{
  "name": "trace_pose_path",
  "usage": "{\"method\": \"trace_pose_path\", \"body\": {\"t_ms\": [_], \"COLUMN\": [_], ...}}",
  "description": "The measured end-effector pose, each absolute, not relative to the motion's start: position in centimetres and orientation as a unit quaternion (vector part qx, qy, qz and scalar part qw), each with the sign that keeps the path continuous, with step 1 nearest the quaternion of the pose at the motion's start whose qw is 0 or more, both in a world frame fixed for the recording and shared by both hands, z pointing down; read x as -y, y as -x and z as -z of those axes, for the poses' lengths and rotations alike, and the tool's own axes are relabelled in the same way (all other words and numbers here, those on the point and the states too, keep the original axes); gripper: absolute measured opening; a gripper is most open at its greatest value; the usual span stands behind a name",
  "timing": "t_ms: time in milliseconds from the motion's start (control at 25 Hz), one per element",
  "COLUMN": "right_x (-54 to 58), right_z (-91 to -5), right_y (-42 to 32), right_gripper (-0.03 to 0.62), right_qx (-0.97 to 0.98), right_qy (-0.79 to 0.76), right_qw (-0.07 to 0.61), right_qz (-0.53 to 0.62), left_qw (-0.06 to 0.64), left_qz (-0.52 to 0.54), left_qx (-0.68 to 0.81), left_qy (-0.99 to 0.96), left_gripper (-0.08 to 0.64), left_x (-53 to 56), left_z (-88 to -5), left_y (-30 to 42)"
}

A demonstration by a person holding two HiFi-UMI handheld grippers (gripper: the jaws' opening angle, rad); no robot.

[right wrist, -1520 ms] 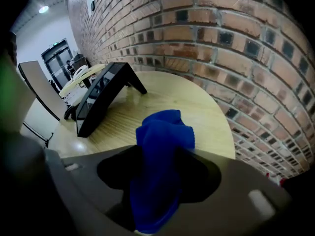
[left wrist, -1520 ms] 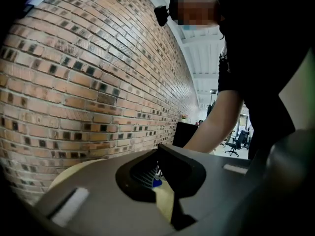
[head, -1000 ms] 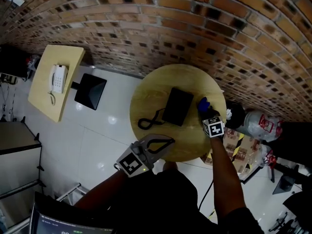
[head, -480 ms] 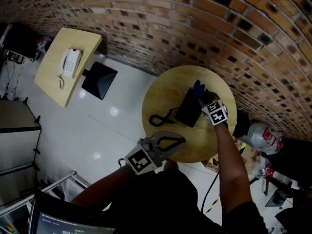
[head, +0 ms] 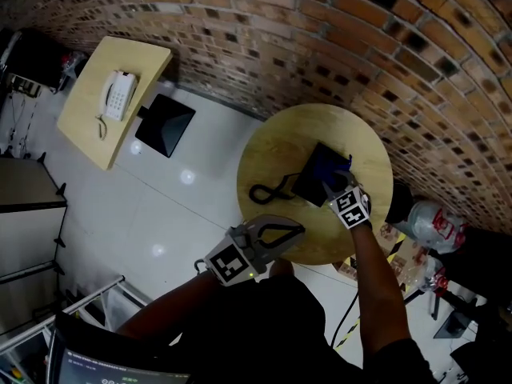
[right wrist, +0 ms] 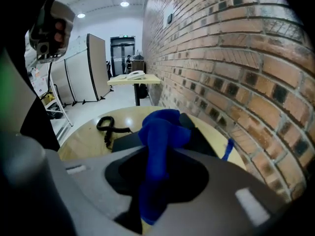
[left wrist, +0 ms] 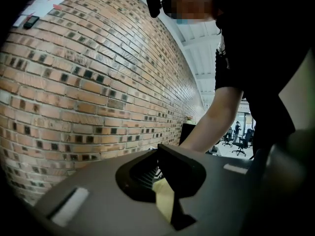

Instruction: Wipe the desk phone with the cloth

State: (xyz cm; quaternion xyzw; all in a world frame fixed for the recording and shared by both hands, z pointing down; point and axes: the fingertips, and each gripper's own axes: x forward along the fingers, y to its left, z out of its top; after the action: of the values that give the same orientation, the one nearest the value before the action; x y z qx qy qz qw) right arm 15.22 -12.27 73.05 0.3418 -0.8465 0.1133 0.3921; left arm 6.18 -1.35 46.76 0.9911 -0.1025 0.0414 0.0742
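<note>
Two grippers work over a round wooden table [head: 272, 146] that stands beside a brick wall [head: 336, 38]. The right gripper [head: 334, 184] has its jaws closed on a blue cloth [head: 328, 166]. The cloth is bunched between the jaws and rests on top of the black desk phone [head: 308, 184]. The phone sits near the middle of the table, and its coiled black cord [head: 266, 192] trails off to its left across the wood. The left gripper [head: 298, 230] hovers at the near edge of the table, apart from the phone, with its jaws pressed together and nothing between them. Well apart, a white phone [head: 118, 96] lies on a second, rectangular table [head: 88, 126].
</note>
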Motion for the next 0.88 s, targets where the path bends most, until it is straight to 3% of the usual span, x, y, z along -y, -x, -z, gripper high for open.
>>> {"method": "trace_pose_path", "body": {"t_ms": [480,880], "right_x": [2.1,16.5], "right_z": [-77.3,-69.4], "right_y": [-9.4,-12.9], "right_gripper": [0.094,0.094], "right_qx": [0.862,0.866], "right_qy": [-0.256,-0.365], "right_qw": [0.400,0.324], "right_qz": [-0.177,-0.109], "left_qw": [0.088,0.093], "left_qz": [-0.048,-0.051], "left_qx": [0.088,0.101], "left_qy": [-0.991,-0.989], "left_gripper": [0.002,0.002], "left_x": [0.4,0.3], "left_z": [-47.9,-48.2], "left_y": [-6.6,-4.6]}}
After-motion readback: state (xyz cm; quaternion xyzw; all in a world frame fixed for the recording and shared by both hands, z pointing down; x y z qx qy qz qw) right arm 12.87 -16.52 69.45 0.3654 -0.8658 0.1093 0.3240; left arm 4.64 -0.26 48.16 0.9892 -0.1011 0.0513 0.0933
